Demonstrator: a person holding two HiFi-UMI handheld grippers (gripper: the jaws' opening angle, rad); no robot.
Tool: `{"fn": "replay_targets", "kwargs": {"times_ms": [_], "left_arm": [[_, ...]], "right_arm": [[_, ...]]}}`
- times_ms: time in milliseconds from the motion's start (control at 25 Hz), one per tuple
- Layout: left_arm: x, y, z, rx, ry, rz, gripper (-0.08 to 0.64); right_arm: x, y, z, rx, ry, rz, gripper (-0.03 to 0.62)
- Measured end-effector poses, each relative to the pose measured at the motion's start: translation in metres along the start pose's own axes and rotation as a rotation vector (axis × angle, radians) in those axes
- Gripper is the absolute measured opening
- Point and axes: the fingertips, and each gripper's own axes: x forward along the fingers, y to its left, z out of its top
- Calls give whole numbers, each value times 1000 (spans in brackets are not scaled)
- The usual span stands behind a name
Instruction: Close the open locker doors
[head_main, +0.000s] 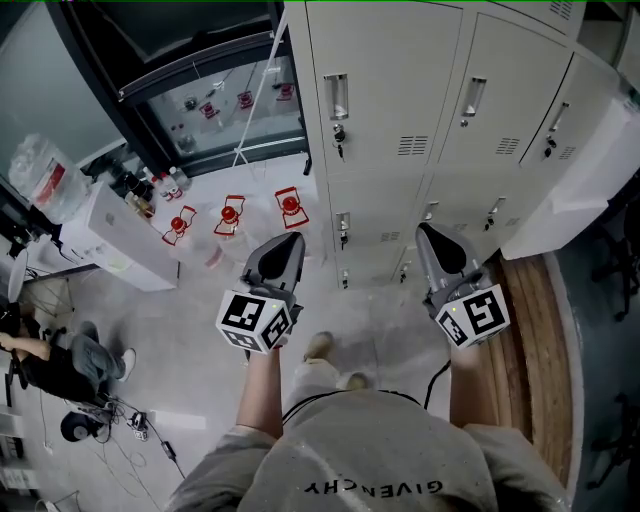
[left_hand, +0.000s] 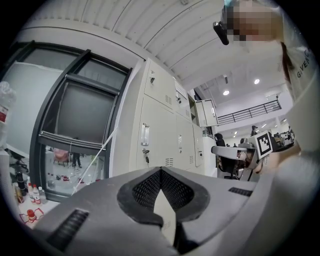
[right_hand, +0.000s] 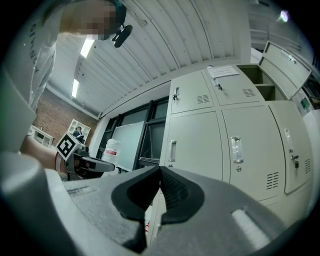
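Note:
A bank of pale grey lockers (head_main: 440, 120) stands in front of me. In the head view one door (head_main: 590, 190) at the right swings out into the room. The right gripper view shows an upper door (right_hand: 286, 64) raised off an open compartment (right_hand: 260, 76), and a lower door (right_hand: 296, 150) standing ajar. My left gripper (head_main: 291, 240) and right gripper (head_main: 427, 234) hang short of the lockers, both shut with nothing held. In the left gripper view the left gripper (left_hand: 161, 170) faces the locker fronts (left_hand: 152, 135), with an open door (left_hand: 206, 113) farther along.
Red-capped bottles in red frames (head_main: 230, 215) stand on the floor by a glass partition (head_main: 215, 100). A white box (head_main: 120, 245) and a seated person (head_main: 60, 360) are at the left. A wooden board (head_main: 535, 340) lies at the right. Cables (head_main: 140, 425) trail on the floor.

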Motion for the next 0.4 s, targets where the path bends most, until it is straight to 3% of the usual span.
{"fn": "replay_targets", "kwargs": {"times_ms": [400], "left_arm": [[-1,3,1,2,-3,4,-3]], "right_arm": [[-3,2,-5,37,-4,-6,-2]]}}
